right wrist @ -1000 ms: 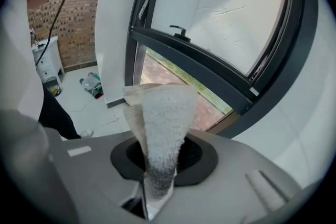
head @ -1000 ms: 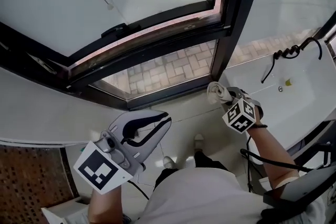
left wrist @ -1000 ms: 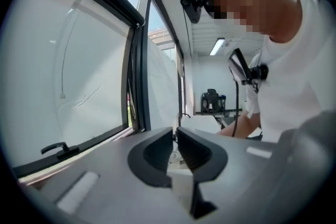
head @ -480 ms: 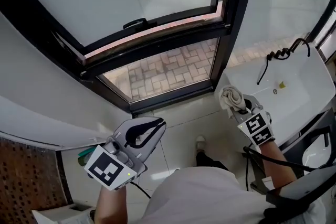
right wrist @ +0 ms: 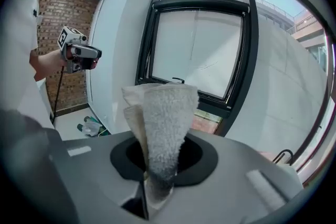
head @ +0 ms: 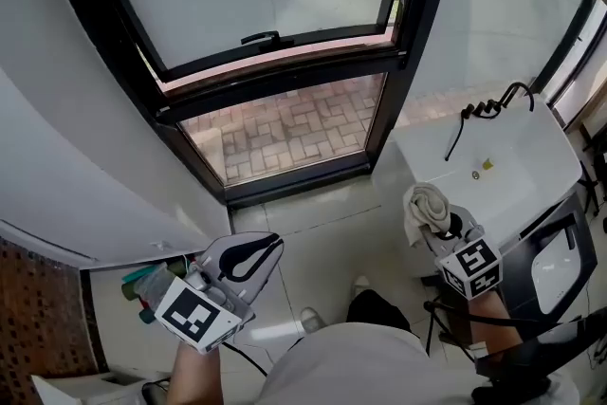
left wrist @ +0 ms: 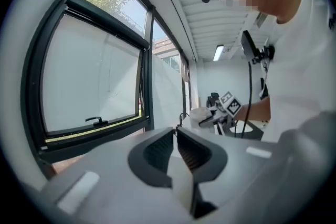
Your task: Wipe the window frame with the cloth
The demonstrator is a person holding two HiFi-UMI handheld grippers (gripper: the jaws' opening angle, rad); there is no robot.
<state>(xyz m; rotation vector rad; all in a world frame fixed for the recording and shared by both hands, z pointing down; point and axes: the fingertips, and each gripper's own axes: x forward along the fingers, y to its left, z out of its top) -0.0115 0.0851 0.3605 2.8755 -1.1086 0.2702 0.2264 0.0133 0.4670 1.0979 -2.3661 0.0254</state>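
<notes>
**Jaws together at left, cloth [head: 425,204] clamped at right, both apart from the window frame [head: 285,71]**

Low at the left, the left hand-held gripper [head: 268,251] is raised on a forearm coming up from the bottom edge. Its marker cube [head: 194,318] is nearest the person and its tip aims up and right toward the window. Its own view shows the two jaws closed tip to tip with nothing between them. The dark frame crosses the middle, its sash tilted open, and brick paving [head: 285,128] shows through the lower pane. At the right, the right hand-held gripper [head: 442,225] is held out beside the white basin [head: 512,156], pointing up and left. Its jaws pinch the folded pale cloth, which stands up out of them, well short of the frame.
</notes>
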